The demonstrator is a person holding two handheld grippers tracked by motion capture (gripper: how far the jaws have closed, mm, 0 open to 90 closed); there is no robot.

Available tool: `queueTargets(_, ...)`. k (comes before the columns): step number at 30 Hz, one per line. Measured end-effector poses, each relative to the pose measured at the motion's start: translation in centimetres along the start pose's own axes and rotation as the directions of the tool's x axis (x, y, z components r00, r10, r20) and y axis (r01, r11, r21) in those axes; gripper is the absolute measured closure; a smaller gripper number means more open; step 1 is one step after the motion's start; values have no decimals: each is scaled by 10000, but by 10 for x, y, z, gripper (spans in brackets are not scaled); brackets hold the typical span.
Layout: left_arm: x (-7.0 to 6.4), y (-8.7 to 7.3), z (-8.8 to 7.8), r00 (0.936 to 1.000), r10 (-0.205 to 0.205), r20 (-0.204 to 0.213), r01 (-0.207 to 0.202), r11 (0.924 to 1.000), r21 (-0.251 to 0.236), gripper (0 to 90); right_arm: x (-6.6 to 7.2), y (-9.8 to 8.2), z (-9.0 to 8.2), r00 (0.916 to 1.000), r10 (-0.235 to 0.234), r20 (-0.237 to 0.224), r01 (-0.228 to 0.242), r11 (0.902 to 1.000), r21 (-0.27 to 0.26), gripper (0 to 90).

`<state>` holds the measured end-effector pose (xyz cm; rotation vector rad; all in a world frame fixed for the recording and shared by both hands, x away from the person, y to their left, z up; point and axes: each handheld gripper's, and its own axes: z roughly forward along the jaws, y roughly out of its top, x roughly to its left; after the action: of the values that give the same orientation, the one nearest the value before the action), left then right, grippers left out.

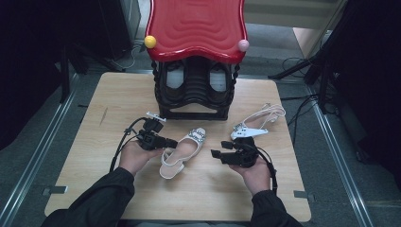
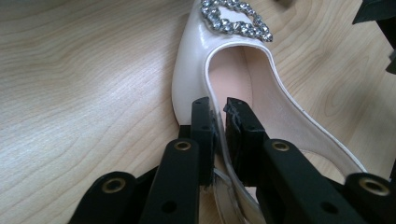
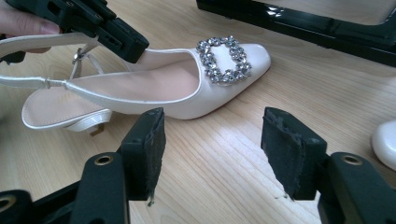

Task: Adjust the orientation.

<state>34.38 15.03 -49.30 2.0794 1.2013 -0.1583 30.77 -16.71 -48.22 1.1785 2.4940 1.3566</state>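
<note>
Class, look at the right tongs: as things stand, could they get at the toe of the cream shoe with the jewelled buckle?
Probably yes. The right tongs stand open, facing the shoe, with bare table between. The left tongs pinch the shoe's side edge, away from the toe.

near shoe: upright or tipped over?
Upright. The shoe rests sole-down on the table, buckle up, left gripper pinching its side edge.

shoe's heel point(image 2: 233, 205) hidden behind gripper, toe cropped
</note>
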Motion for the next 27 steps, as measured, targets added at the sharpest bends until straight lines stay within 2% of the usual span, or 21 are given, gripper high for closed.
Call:
queueTargets(1,1,0,-2,10000,88,-26,-88,10000,-5,803,0,0,1,10000,52,-71,-52,10000,-45,419)
queueTargets(4,2,1,-6,9999,4,107,-2,9998,-208,788,0,0,3,10000,-28,-43,28,10000,-51,430)
queueTargets(5,2,2,-10,9999,123,71,-122,9998,-171,772,-1,0,5,9999,-117,76,117,9999,-24,439)
queueTargets(8,1,2,-13,9997,227,-8,-227,9996,-179,712,-1,0,7,9997,-154,198,154,9999,-5,453)
queueTargets(11,-3,3,-22,9986,520,78,-518,9984,-234,643,-1,1,11,9994,-196,271,197,9998,-53,487)
queueTargets(14,-6,3,-27,9980,587,245,-581,9980,-239,568,1,1,13,9992,-309,263,310,9995,-50,496)
queueTargets(15,-9,2,-34,9972,734,136,-730,9970,-268,557,3,1,15,9991,-342,240,343,9994,-22,508)
queueTargets(17,-10,1,-37,9970,758,150,-751,9965,-377,549,3,1,16,9990,-393,232,393,9992,20,513)
queueTargets(19,-12,-3,-47,9960,886,143,-880,9953,-393,502,6,2,18,9988,-437,205,437,9990,29,522)
queueTargets(24,-14,-11,-60,9937,1105,-165,-1113,9922,-557,472,9,3,21,9982,-558,215,557,9984,24,552)
queueTargets(27,-15,-17,-69,9940,1086,-80,-1089,9911,-763,502,12,3,24,9984,-511,240,510,9987,38,552)
